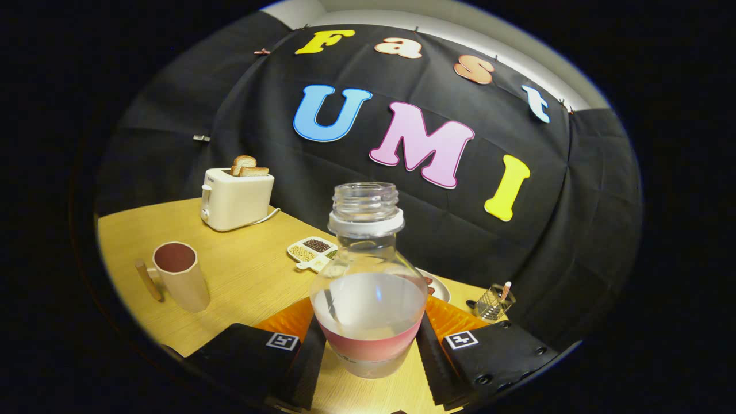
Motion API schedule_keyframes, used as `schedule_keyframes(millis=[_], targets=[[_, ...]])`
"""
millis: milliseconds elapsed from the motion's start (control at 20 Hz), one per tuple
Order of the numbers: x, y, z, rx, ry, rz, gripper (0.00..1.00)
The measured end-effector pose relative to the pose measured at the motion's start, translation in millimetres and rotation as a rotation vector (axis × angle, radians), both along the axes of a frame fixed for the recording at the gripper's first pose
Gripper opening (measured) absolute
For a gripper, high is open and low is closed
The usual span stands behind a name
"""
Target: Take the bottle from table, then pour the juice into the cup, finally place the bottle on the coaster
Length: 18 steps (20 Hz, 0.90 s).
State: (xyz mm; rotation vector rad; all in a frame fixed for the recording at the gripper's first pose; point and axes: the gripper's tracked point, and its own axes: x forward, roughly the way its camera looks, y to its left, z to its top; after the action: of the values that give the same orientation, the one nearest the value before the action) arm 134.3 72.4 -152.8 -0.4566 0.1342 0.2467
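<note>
- Nearest, the gripper (371, 351) has its two fingers closed against the lower body of the clear plastic bottle (368, 287), one on each side; both appear to press on it at the level of its pink label band.
- Bottle sits between the fingers, upright with a slight tilt, uncapped, its threaded neck open above a white collar ring. Pale, cloudy juice fills it to roughly the middle of the body.
- Whether the bottle's base touches the light wooden table (247, 276) cannot be told from this view.
- Just ahead of the fingers and partly hidden behind the bottle, a white plate (438, 286) with something reddish on it; contents too obscured to identify.
- Ahead and to the right of the fingers, a small wire mesh holder (493, 303) with a thin stick standing in it, near the table's far edge.
- Ahead and to the left of the fingers, a beige cup with a dark red interior and a wooden handle (181, 276), standing upright and well apart from the bottle.
- Beyond the bottle, slightly left, a white divided dish (311, 253) holding pale and dark grains in separate compartments.
- Farthest on the table, beyond the cup, a cream-coloured toaster (236, 198) with two slices of toast (247, 166) sticking up from its slots, its cord trailing right.
- Black cloth wall (517, 270) behind everything.
</note>
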Motion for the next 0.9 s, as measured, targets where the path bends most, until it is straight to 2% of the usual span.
schedule_keyframes(millis=[100, 250, 450, 900], targets=[[4, 14, 10, -0.092, -0.053, -0.007, 0.76], [5, 37, 4, -0.178, -0.063, 0.000, 0.77], [4, 71, -3, -0.374, -0.110, 0.072, 0.76], [-2, 115, -48, -0.647, -0.058, 0.209, 0.75]])
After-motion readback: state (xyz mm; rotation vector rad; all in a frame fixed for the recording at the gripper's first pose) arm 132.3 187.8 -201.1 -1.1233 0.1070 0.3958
